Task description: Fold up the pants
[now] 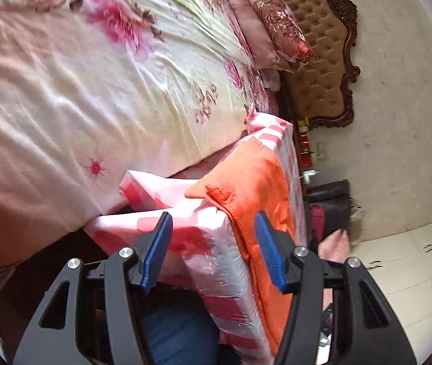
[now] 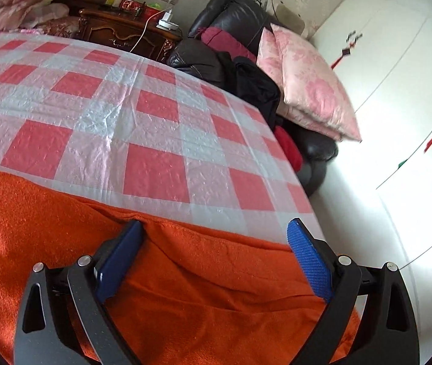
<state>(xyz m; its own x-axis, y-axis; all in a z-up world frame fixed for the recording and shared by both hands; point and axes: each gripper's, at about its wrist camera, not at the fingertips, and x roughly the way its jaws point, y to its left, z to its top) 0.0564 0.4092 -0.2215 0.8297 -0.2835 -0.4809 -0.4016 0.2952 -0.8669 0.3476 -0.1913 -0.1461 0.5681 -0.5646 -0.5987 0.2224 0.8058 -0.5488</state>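
Note:
The orange pants (image 2: 63, 234) lie flat on a table covered with a red and white checked cloth (image 2: 142, 115). In the left wrist view the pants (image 1: 261, 182) drape over the table's near edge, with a belt loop or pocket flap showing. My left gripper (image 1: 214, 222) is open, its blue pads either side of the table corner, just short of the pants' edge. My right gripper (image 2: 216, 228) is open wide, hovering low over the pants' far edge, with nothing between its pads.
A bed with a floral sheet (image 1: 94, 76) and pillows (image 1: 276, 21) lies beside the table. A dark nightstand (image 2: 124, 33), a black leather chair piled with clothes (image 2: 231, 45), a pink cushion (image 2: 307, 85) and white wardrobes (image 2: 398, 91) stand beyond.

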